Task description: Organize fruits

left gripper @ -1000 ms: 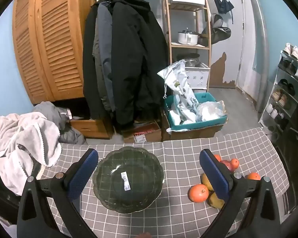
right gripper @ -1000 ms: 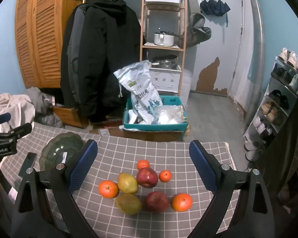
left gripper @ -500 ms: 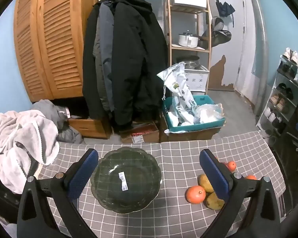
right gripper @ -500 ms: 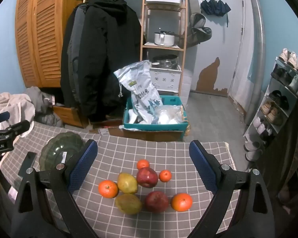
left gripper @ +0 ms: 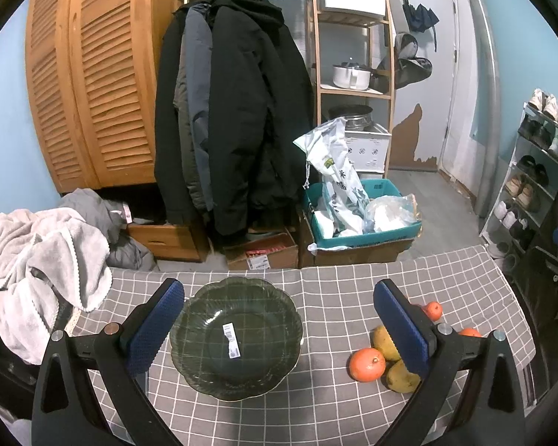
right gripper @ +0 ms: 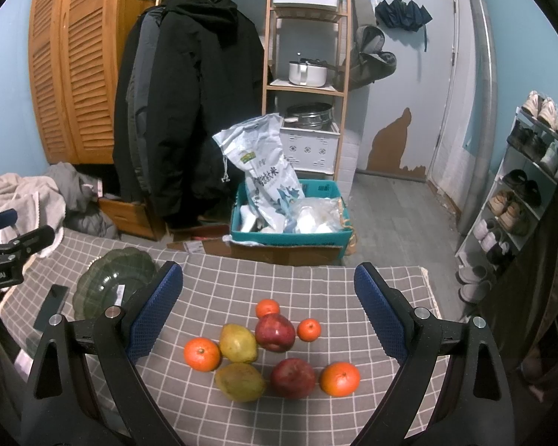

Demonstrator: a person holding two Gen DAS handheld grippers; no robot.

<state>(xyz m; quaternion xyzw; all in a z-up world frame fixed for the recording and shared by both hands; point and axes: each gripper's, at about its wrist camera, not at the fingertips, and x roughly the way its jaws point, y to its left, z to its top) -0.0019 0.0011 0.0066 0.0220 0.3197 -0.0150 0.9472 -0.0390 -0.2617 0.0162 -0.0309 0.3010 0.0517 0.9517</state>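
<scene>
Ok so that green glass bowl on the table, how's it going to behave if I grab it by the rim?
The bowl looks like glass, so probably stiff, fairly heavy and breakable if knocked. Its glossy, scalloped rim may be slippery between the left tool's pads. It sits wide and low on the tablecloth, so it's unlikely to tip or roll.

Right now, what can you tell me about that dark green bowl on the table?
The bowl looks like dark green translucent glass, wide and shallow, with a scalloped rim and ribbed sides. A small white barcode sticker lies inside near the middle; otherwise it is empty. It sits upright on the grey checked tablecloth, left of the fruit and apart from it. The left hand-held gripper hangs open over it, not touching.
</scene>
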